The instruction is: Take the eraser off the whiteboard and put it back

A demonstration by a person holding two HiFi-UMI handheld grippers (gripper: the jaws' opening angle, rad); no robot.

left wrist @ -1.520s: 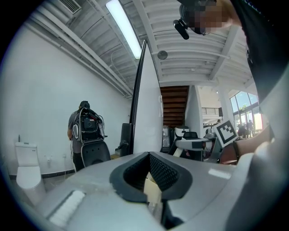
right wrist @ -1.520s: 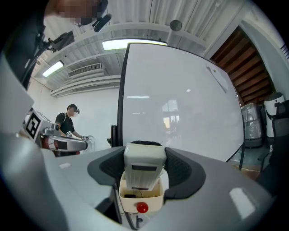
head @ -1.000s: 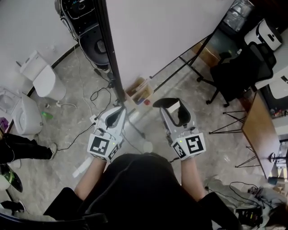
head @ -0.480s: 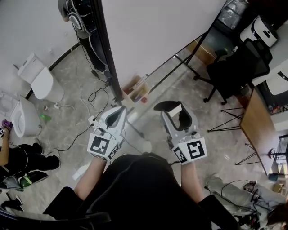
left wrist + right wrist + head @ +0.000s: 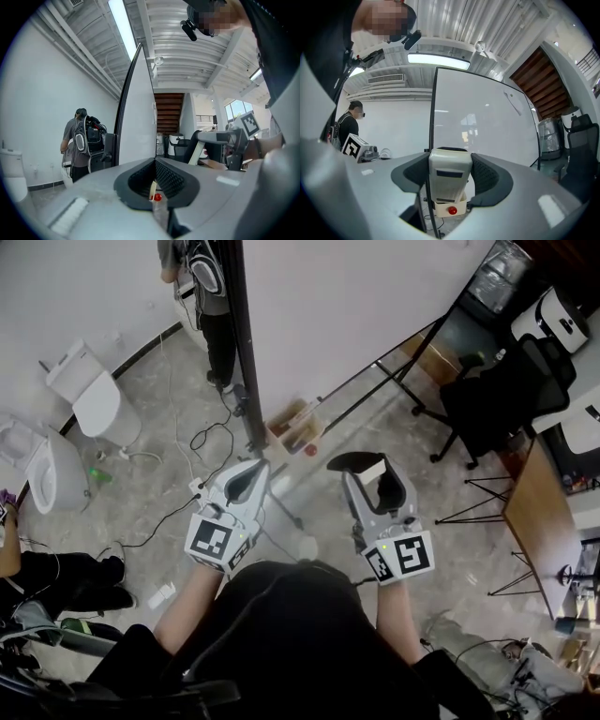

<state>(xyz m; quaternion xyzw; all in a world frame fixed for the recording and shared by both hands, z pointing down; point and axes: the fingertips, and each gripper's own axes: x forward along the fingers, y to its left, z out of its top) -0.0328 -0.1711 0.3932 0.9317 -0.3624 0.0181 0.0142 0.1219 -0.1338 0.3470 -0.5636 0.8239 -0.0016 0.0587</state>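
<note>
We see the whiteboard (image 5: 356,306) standing upright in front of us. Our right gripper (image 5: 367,470) has its fingers closed on the white eraser (image 5: 450,180), held apart from the board. Our left gripper (image 5: 249,474) has its fingers together, nothing between them.

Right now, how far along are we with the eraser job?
Done: the eraser is off the whiteboard. In hand: the right gripper is clamped on it, facing the board but not touching it. Left to do: set it back on the board and release. The left gripper is shut and empty.
</note>
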